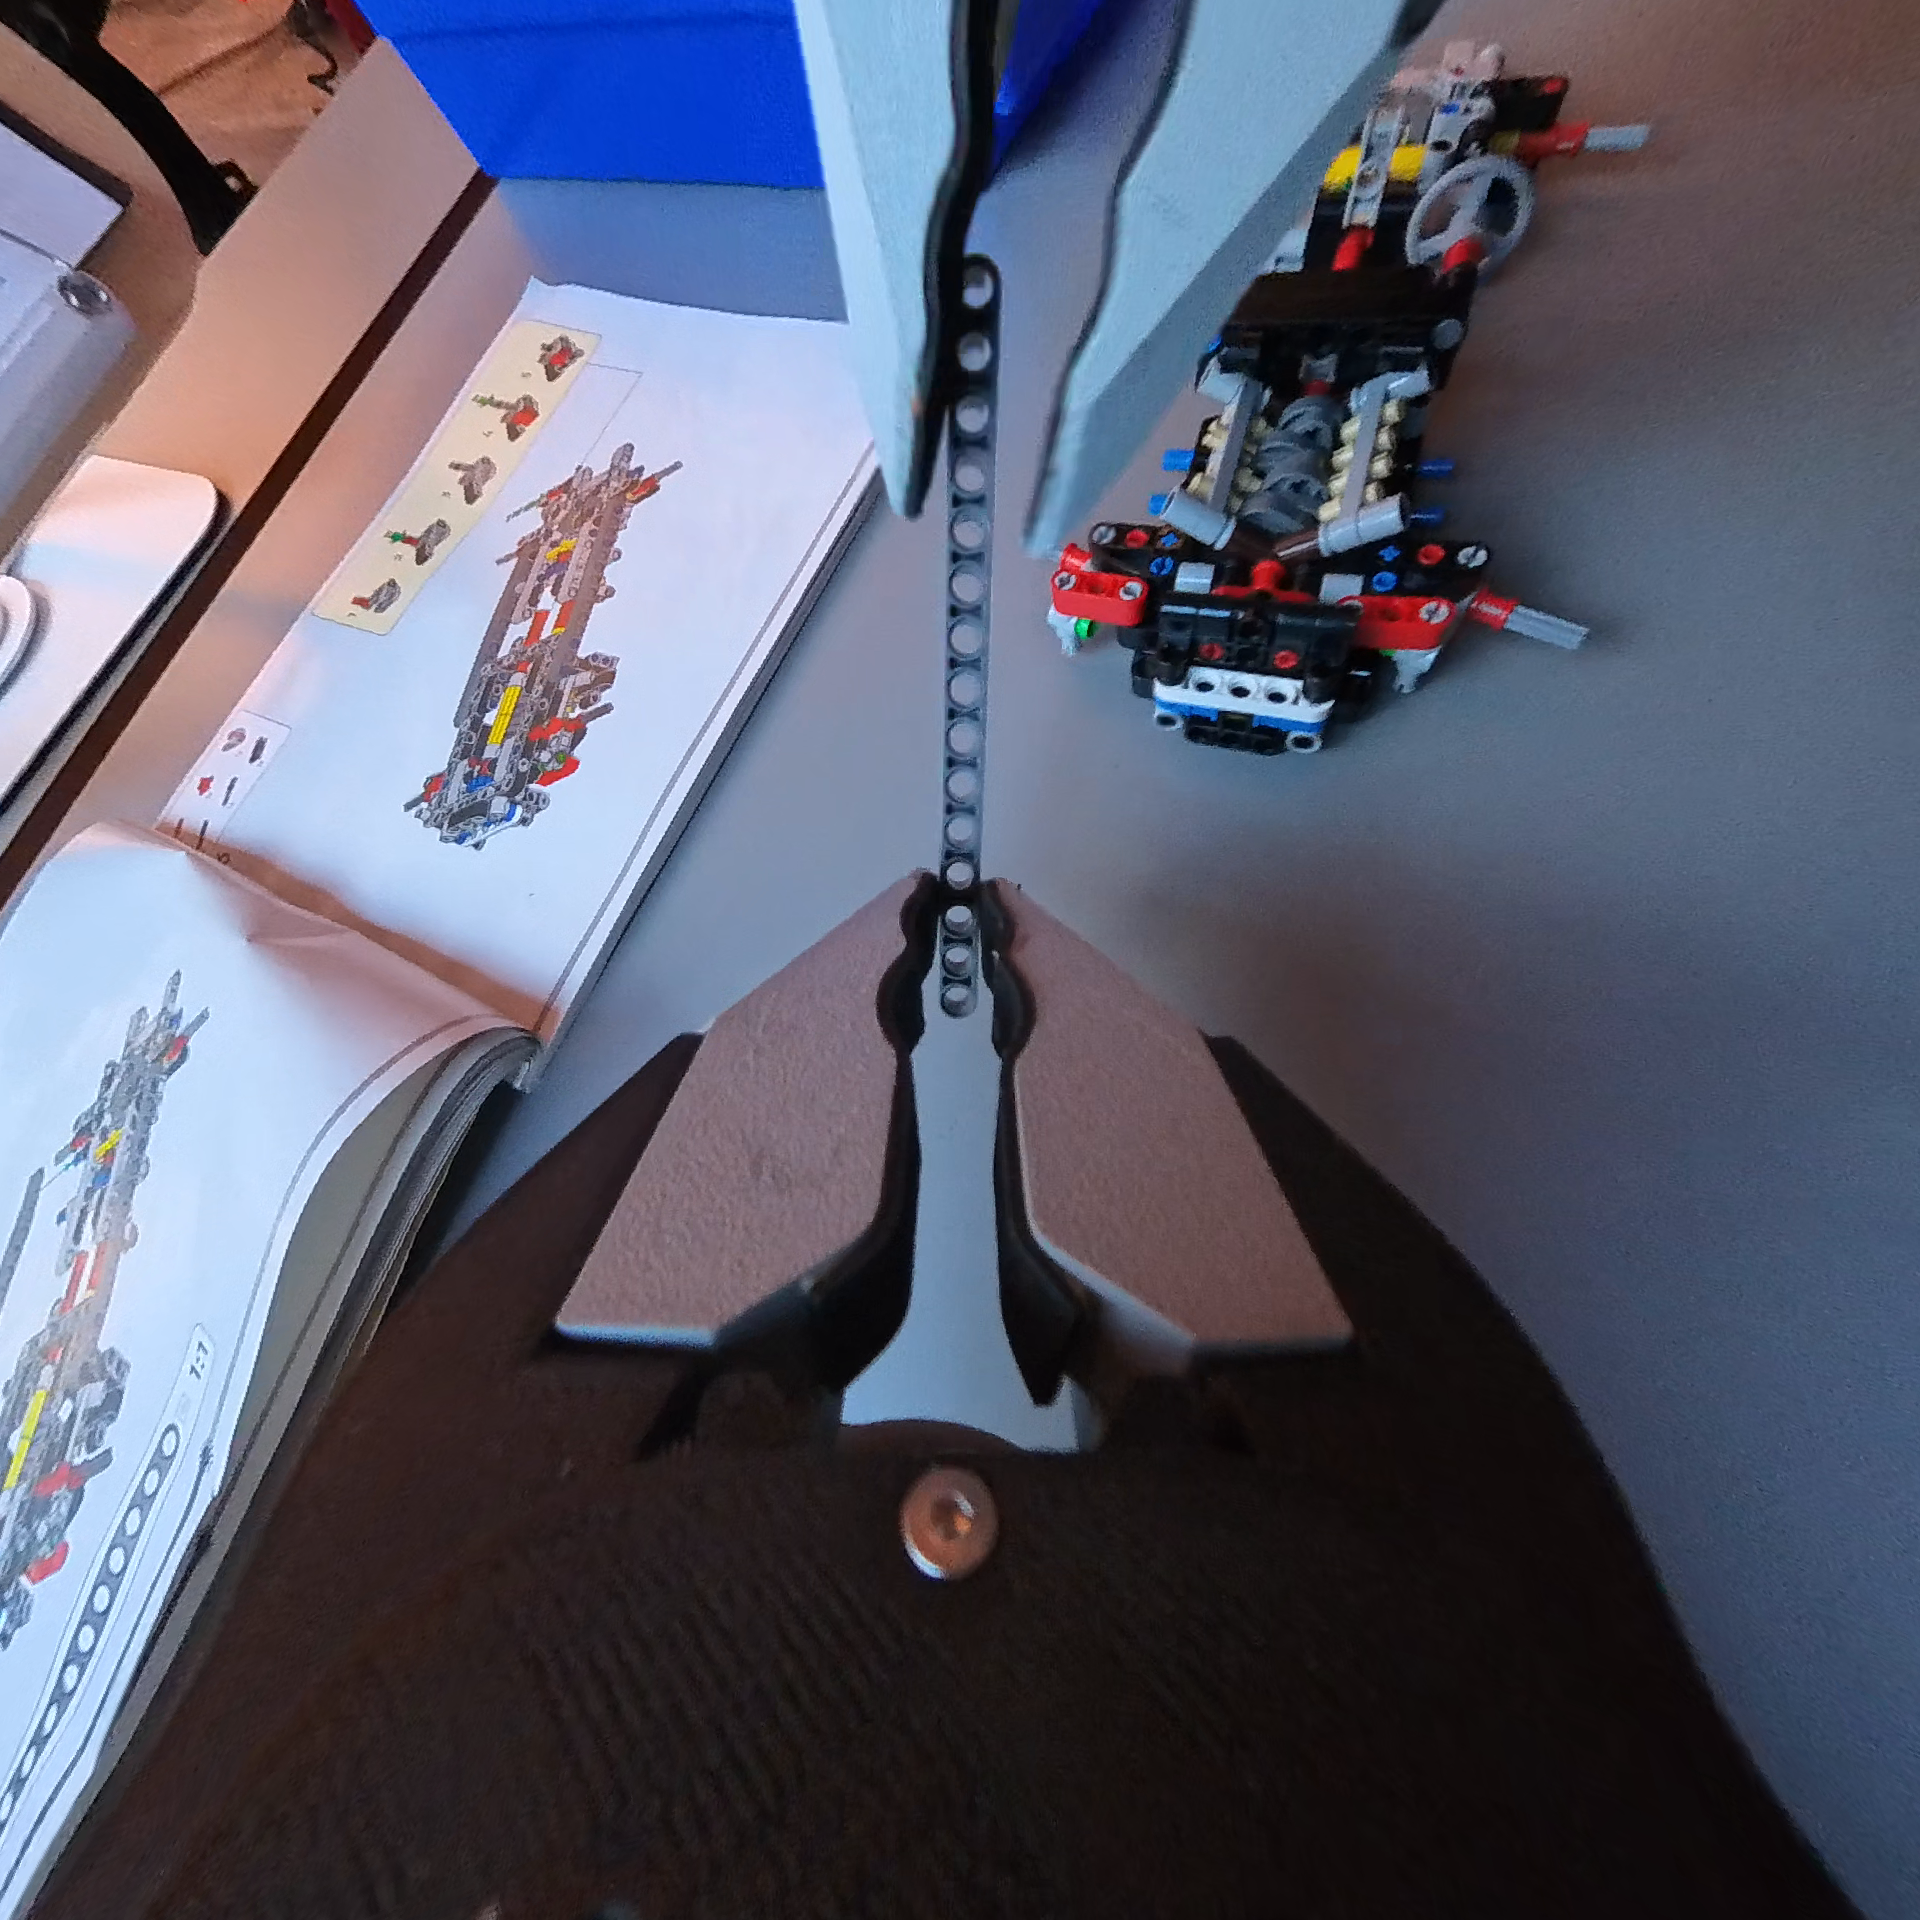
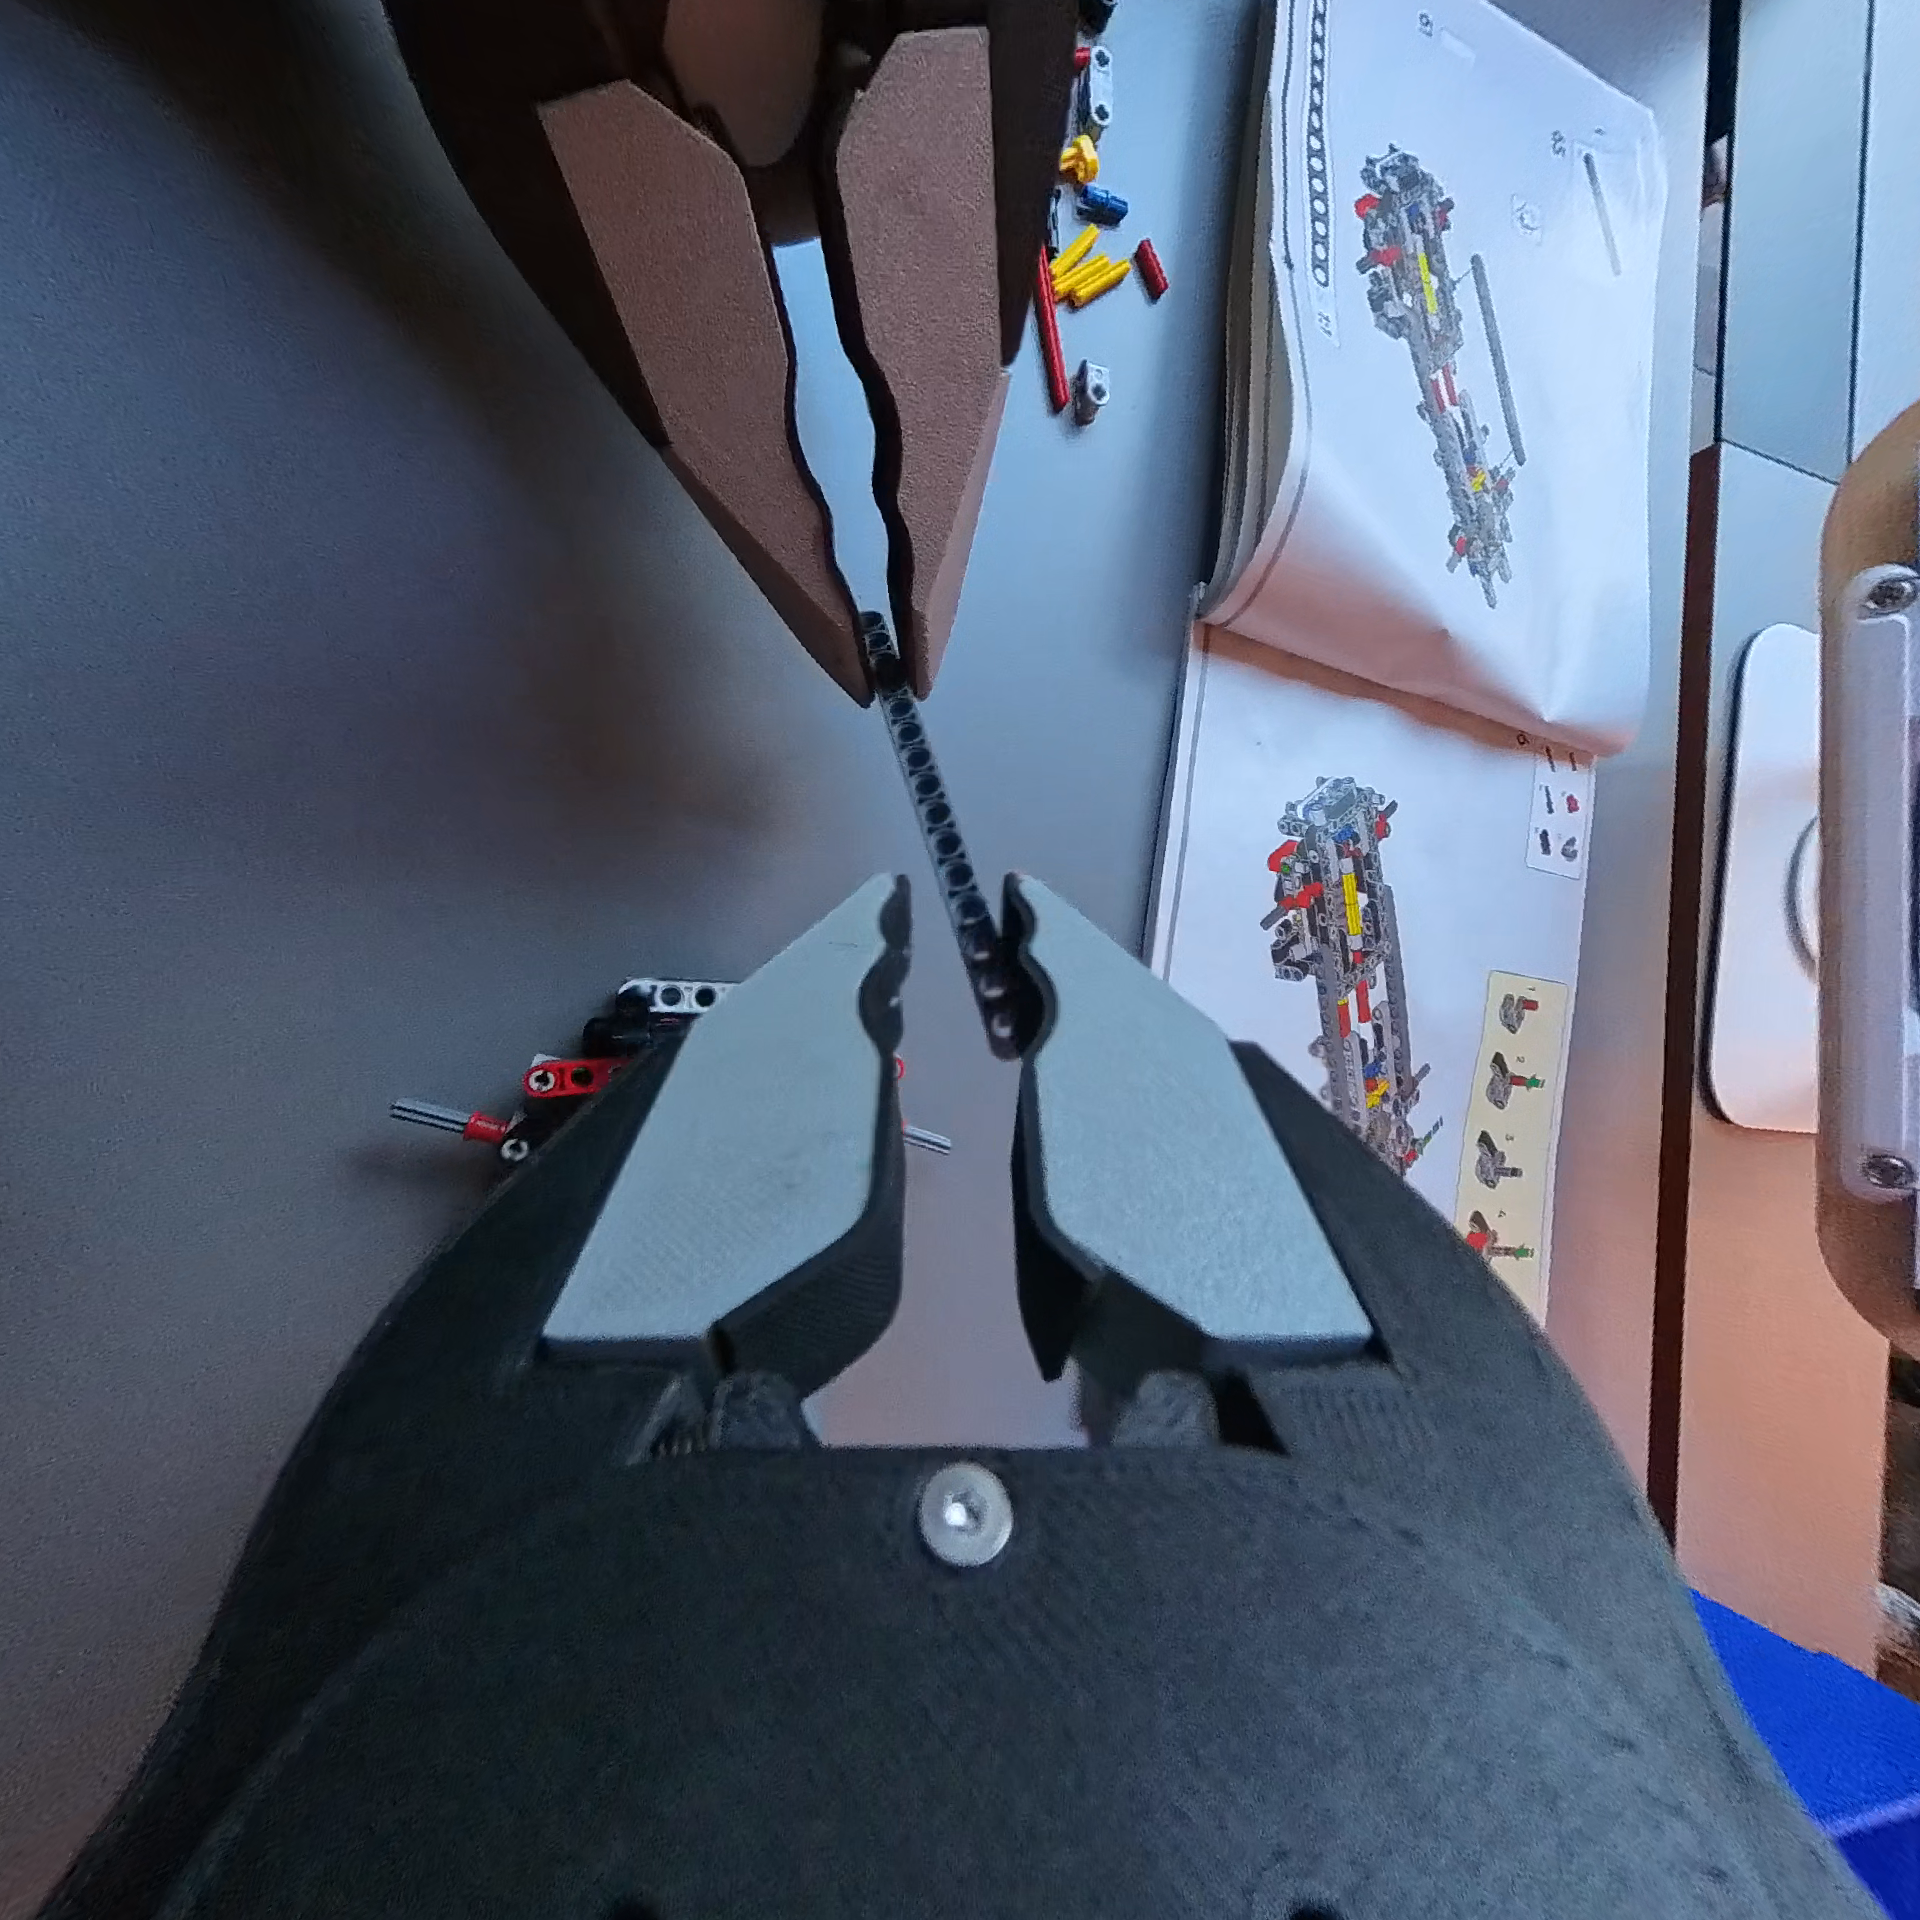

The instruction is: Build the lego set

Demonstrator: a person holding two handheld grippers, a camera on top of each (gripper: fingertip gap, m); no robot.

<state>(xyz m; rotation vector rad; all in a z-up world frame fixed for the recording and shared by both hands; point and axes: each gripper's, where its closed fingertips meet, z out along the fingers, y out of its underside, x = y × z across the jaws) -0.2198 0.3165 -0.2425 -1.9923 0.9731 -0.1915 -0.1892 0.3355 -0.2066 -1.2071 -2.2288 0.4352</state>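
We see a long dark grey beam (image 1: 964, 644), pierced with a row of round holes, held in the air above a grey table (image 1: 1558, 1039) between two hand-held grippers that face each other. The left gripper (image 1: 961, 940), with brownish fingers, is pressed together on one end of the beam, both black pads against its narrow sides. The right gripper (image 2: 951, 966), with pale grey fingers, stands spread around the other end: the beam rests against the pad of one finger (image 2: 1122, 1039), while a clear gap separates it from the opposite finger (image 2: 790, 1039). So the beam hangs from the left gripper alone, and we judge that gripping it at the very end leaves the rest of its length free for the other tongs.

Near the beam, on the table, lies a partly built brick vehicle chassis (image 1: 1299, 499) in black, red, grey and yellow, with axles sticking out at its sides. An open instruction booklet (image 1: 499, 644) lies flat beside the grippers, its pages showing drawings of a similar model, presumably kept open for reference. A scatter of small loose pieces (image 2: 1091, 260), yellow, red and blue, sits beyond the left gripper.

A blue box (image 1: 623, 94) stands at the far edge of the table; we cannot see what it holds.
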